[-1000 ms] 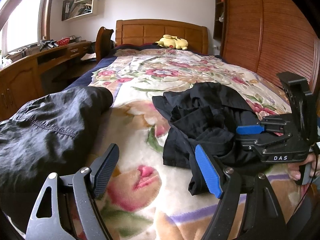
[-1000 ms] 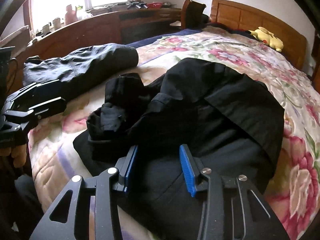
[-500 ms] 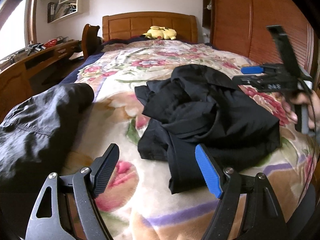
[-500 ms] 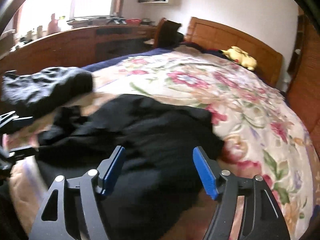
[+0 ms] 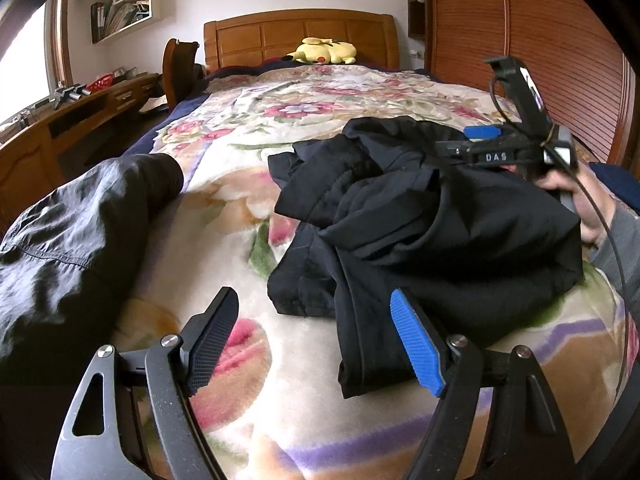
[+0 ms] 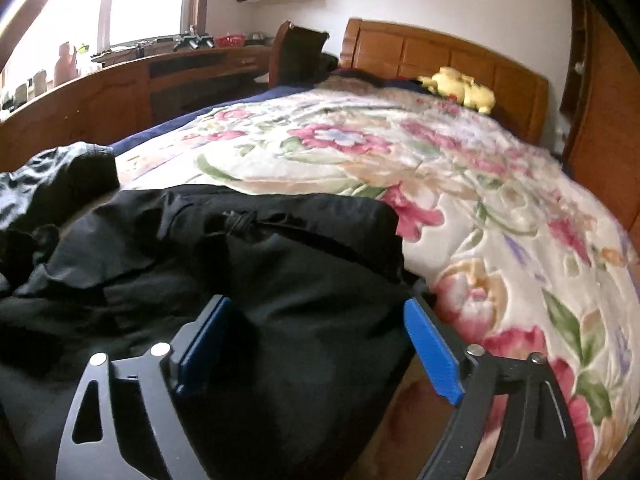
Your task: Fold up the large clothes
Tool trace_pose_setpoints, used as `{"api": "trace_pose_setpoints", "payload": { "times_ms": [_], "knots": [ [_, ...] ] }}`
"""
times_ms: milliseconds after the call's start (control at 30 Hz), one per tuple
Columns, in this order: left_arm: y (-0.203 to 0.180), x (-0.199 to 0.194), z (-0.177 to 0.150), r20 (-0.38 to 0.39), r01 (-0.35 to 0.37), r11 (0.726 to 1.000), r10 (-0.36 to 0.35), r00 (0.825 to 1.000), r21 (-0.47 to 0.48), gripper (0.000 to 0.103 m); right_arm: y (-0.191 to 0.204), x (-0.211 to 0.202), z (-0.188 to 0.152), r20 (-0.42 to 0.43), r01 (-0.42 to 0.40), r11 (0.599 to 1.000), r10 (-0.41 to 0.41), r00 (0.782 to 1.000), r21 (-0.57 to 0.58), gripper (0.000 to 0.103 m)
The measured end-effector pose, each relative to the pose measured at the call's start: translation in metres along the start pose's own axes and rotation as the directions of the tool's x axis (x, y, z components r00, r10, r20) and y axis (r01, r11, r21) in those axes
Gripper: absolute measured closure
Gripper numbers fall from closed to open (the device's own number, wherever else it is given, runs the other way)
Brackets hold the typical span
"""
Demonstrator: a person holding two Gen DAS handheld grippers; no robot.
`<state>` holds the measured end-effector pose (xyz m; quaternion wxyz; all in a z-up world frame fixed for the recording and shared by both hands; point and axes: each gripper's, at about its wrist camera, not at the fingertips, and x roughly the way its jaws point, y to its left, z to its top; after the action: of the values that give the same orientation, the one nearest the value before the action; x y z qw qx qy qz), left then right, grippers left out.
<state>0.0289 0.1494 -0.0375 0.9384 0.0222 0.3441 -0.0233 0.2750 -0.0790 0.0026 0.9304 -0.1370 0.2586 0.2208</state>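
Note:
A crumpled black garment (image 5: 420,220) lies in a heap on the floral bedspread (image 5: 224,216). It also fills the lower left of the right wrist view (image 6: 240,280). My left gripper (image 5: 316,344) is open and empty, just short of the garment's near hem. My right gripper (image 6: 320,348) is open, its fingers spread over the garment's right part, holding nothing. The right gripper also shows in the left wrist view (image 5: 504,148), held by a hand above the heap's far right side.
A second dark grey garment (image 5: 72,232) lies bunched at the bed's left edge. A yellow plush toy (image 5: 324,50) lies by the wooden headboard (image 5: 300,36). A wooden desk (image 5: 60,128) and a chair (image 5: 180,68) stand left of the bed; a wooden wardrobe (image 5: 540,40) stands on the right.
My right gripper opened wide and swung from the garment's near edge to its far right side. My left gripper turned right, toward the garment, still open.

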Motion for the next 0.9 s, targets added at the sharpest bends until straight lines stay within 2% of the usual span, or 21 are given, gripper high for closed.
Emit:
{"api": "trace_pose_setpoints", "payload": {
  "times_ms": [200, 367, 633, 733, 900],
  "knots": [
    [-0.001, 0.000, 0.001, 0.003, -0.010, 1.000, 0.010, 1.000, 0.003, 0.024, -0.013, 0.002, -0.018, 0.001, -0.028, 0.999, 0.028, 1.000, 0.045, 0.011],
    [-0.003, -0.004, 0.001, 0.013, -0.018, 1.000, 0.018, 1.000, 0.006, 0.024, -0.034, 0.004, -0.022, -0.040, -0.114, 0.983, 0.120, 0.992, 0.141, 0.011],
    [-0.012, -0.004, 0.001, -0.008, 0.031, 1.000, -0.031, 0.999, 0.006, 0.050, -0.047, 0.015, -0.022, -0.083, -0.173, 0.963, 0.194, 0.977, 0.208, 0.009],
    [-0.016, -0.001, 0.000, -0.021, 0.038, 0.999, -0.038, 0.999, 0.005, 0.054, -0.052, 0.022, -0.023, -0.100, -0.204, 0.949, 0.233, 0.967, 0.239, 0.009],
    [-0.020, 0.004, -0.003, -0.038, 0.029, 1.000, -0.028, 0.999, 0.003, 0.054, -0.057, 0.027, -0.024, -0.112, -0.235, 0.935, 0.272, 0.956, 0.266, 0.009]
  ]
}}
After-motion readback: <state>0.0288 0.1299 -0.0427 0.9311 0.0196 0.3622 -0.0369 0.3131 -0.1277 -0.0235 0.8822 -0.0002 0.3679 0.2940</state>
